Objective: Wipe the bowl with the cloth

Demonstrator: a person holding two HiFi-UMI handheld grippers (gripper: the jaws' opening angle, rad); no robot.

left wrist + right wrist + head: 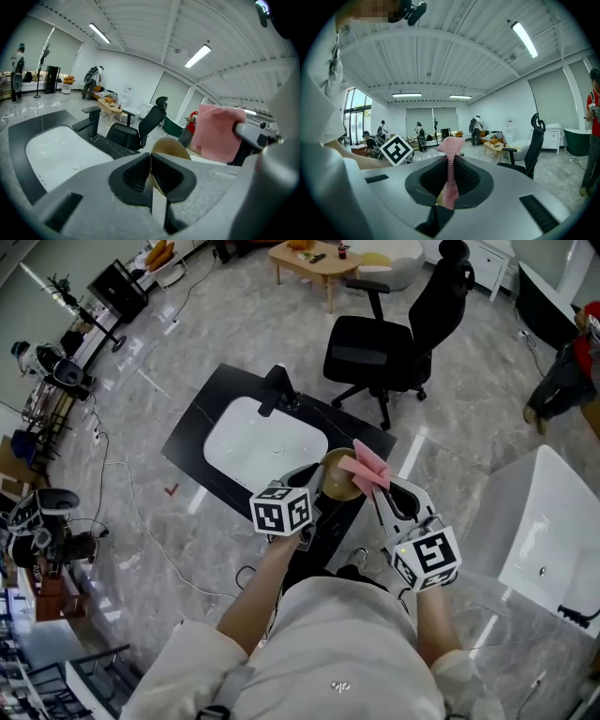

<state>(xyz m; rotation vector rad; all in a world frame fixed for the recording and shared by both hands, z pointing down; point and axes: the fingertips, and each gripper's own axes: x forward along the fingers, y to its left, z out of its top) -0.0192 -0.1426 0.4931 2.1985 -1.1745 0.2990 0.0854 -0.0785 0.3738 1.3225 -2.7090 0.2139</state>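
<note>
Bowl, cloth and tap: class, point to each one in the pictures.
Bowl (172, 149), left gripper view, on its tan side.
Cloth (451, 147), right gripper view, on its upper pink fold.
Tap (276, 390), head view, on its black spout.

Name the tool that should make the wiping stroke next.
Right. The right tool pinches the pink cloth close beside the bowl; the left tool is busy clamping the bowl's rim.
</note>
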